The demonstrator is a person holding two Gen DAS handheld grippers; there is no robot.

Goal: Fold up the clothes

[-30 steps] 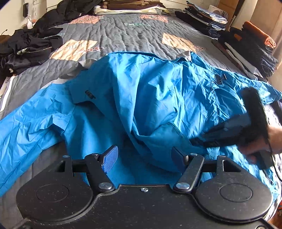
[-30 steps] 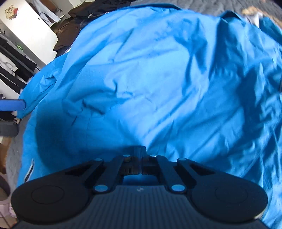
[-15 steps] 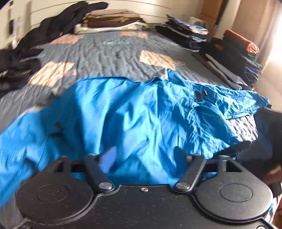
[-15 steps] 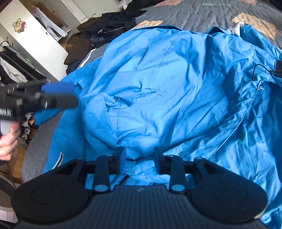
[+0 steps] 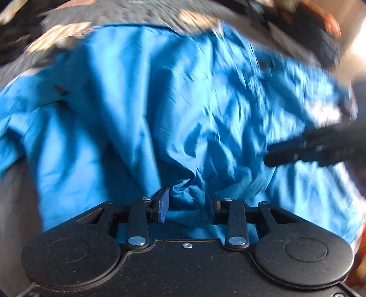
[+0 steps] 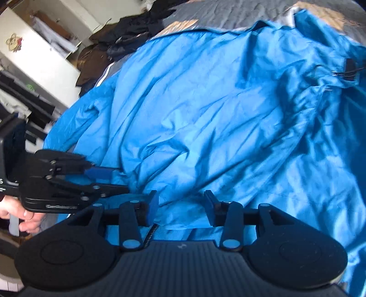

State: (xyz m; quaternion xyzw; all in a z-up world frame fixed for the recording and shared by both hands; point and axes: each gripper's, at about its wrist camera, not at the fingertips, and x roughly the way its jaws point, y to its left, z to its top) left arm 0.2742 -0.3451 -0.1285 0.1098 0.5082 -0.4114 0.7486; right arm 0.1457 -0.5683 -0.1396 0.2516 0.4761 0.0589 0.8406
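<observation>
nearest, left gripper [image 5: 186,202] closing around a raised pucker of the blue jacket [image 5: 173,109], pads [image 5: 164,204] seemingly not yet pressing, though blur blunts the view. right gripper [image 6: 180,206] opening over the near hem, cloth lying loose between the jaws, nothing pinched. beyond, jacket spread rumpled across the grey bedspread [image 6: 228,13], no crisp fold showing, drawcord toggle [image 6: 351,66] out near the far edge. farther back, dark clothes [image 6: 128,36] heaped and unfolded. early going by the look: flattening, folding and the pile all left.
</observation>
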